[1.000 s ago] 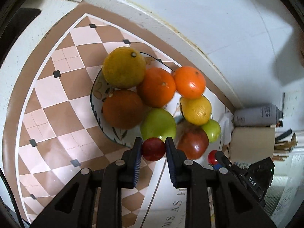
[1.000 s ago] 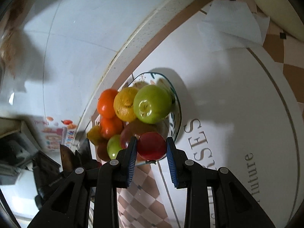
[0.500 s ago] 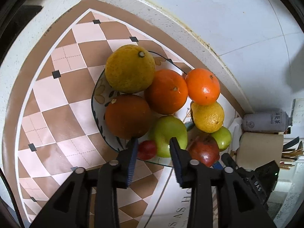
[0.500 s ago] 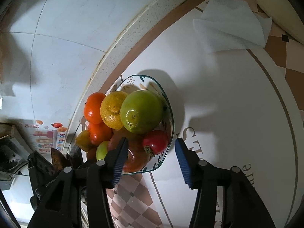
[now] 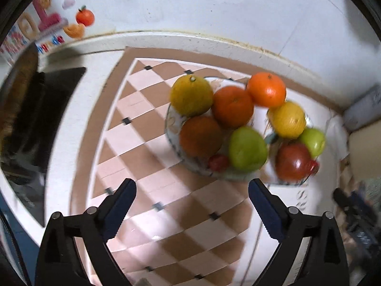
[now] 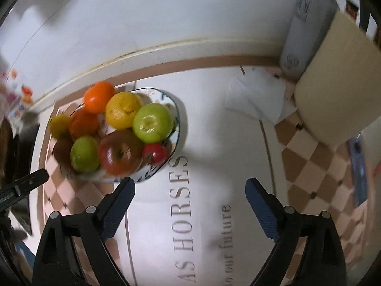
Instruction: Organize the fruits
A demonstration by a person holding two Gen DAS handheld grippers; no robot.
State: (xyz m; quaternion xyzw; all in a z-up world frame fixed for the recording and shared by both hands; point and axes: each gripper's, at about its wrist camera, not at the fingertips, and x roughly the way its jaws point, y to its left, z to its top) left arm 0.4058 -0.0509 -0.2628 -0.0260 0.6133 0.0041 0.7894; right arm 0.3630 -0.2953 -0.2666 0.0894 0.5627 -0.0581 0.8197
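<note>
Fruits sit heaped in the patterned ceramic bowl (image 5: 172, 128) on the checkered bench (image 5: 142, 143), near the back wall: oranges, a yellow lemon (image 5: 288, 120), green apples, a large red apple (image 6: 119, 153) and two small red fruits at the near rim, one (image 5: 218, 162) by the left side, one (image 6: 154, 153) by the right.

Step in hand, by my reading: backing off from a loaded bowl. Draw each tool straight away from the rim; the pile looks crowded, and a nudge could roll a small fruit out.

Left gripper (image 5: 191, 196): jaws spread wide, nothing between them, short of the bowl's near edge, looking down at a slant. Right gripper (image 6: 189, 194): jaws likewise wide and empty, bowl off to its left, printed bench cover below. Both views blurred; you appear in motion.
</note>
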